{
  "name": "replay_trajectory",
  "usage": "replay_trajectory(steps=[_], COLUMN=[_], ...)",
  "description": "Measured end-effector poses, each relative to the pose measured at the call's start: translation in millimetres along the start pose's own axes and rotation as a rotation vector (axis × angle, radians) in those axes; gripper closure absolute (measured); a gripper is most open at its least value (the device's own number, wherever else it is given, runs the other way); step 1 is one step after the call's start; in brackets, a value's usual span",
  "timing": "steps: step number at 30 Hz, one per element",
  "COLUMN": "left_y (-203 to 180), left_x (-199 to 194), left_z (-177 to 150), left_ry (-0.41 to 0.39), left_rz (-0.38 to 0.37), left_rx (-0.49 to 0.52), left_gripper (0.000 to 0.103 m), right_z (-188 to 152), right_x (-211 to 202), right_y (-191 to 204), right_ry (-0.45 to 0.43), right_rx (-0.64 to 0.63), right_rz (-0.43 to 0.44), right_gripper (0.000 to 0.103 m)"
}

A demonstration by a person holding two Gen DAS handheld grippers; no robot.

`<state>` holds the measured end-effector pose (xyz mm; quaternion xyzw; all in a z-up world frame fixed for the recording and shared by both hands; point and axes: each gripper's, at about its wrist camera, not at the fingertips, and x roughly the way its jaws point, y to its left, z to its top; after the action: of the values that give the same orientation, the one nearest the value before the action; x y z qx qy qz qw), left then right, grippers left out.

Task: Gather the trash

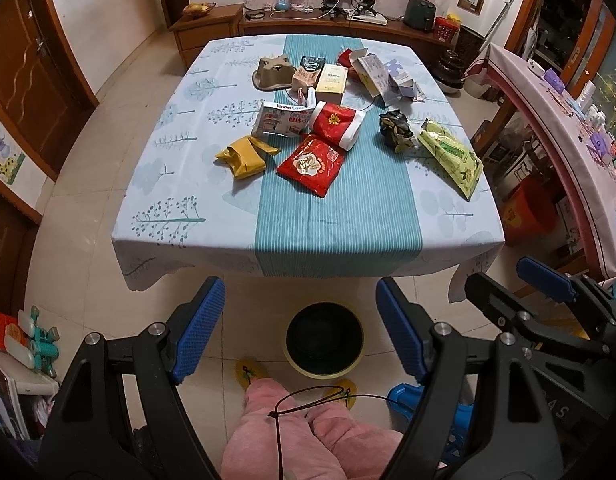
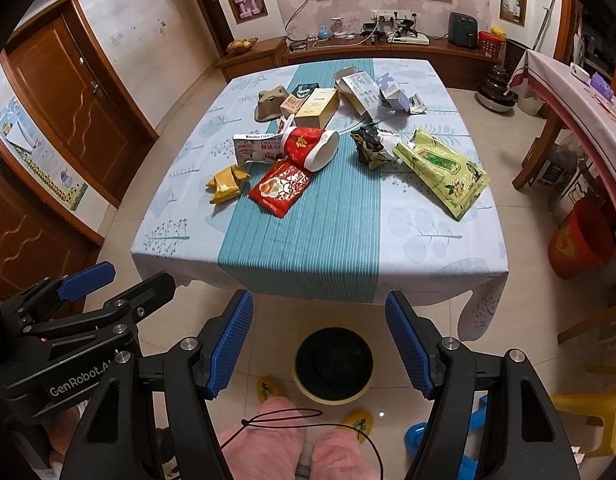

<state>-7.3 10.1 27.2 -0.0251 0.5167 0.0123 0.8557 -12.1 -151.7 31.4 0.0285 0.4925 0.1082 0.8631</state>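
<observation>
**Trash waiting on the table, both grippers held back**

The trash is lying in a loose heap across the middle and far half of the table (image 1: 156,184): a red packet (image 1: 311,166) nearest the front edge, a yellow wrapper (image 1: 246,156) to its left, a Kinder box (image 1: 282,119) and a red cup (image 1: 337,124) on its side just behind, a crumpled dark wrapper (image 1: 395,130) and a green bag (image 1: 451,156) to the right, and cartons (image 1: 383,76) and an egg tray (image 1: 274,74) further back. Nothing appears to be collected yet; the task is sitting at its opening step, as I judge it.

The bin (image 1: 323,338) is standing on the floor just in front of the table, between the person's slippers (image 1: 250,372) and the hanging cloth.

The left gripper (image 1: 300,330) is hovering low, short of the table, jaws spread wide and carrying nothing. The right gripper (image 2: 319,344) is doing the same beside it, released and empty.

The next move is probably calling for one gripper to rise over the table edge and reach forward to the nearest piece, likely the red packet or yellow wrapper. Both lie flat and thin, so the fingers will need to come down steeply to pinch an edge rather than slide over it.
</observation>
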Motion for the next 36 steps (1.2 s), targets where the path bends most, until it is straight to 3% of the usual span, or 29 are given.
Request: replay_trajectory(steps=[14, 22, 30, 36], left_y=[32, 72, 126, 144], left_x=[9, 30, 84, 152], left_z=[28, 67, 122, 159], left_ry=[0.013, 0.037, 0.074, 0.137], left_rz=[-0.005, -0.01, -0.005, -0.021], left_rx=[0.04, 0.057, 0.02, 0.018], left_gripper=[0.027, 0.027, 0.027, 0.027], right_z=[22, 47, 87, 123], right_x=[8, 37, 112, 189], right_y=[30, 57, 67, 66], right_ry=[-0.021, -0.003, 0.075, 0.13], right_rx=[0.026, 0.054, 0.167, 0.225], right_rz=[-0.009, 0.0, 0.019, -0.006], right_gripper=[0.033, 0.033, 0.033, 0.033])
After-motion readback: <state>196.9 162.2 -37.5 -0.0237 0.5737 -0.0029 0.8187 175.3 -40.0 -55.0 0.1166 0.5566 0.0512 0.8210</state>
